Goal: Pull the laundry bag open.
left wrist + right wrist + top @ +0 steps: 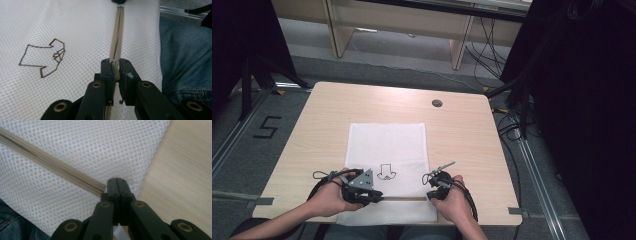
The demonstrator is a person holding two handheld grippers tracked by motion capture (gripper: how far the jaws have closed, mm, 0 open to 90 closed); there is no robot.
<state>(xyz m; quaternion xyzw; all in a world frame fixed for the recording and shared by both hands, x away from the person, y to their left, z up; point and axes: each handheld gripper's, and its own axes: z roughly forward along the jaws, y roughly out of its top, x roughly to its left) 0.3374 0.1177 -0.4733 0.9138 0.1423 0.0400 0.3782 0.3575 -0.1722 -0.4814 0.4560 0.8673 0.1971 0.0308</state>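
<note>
Light wooden counter [322, 125] carries a white mesh bag [387, 140] whose beige zipper [50, 167] runs crosswise along its near edge, the left gripper [374, 196] pinching the zipper pull [114, 67], the right gripper [432, 196] fingers pressed together at the zipper's far end.

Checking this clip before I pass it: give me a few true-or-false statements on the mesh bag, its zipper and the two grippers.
1. The left gripper is closed on the zipper. True.
2. The right gripper stands wide open above bare wood. False: its jaws are shut at the zipper's end on the white mesh bag.
3. A shirt outline is drawn on the bag. True.
4. The bag lies wholly on the table. False: its near edge hangs over, by the jeans.
</note>
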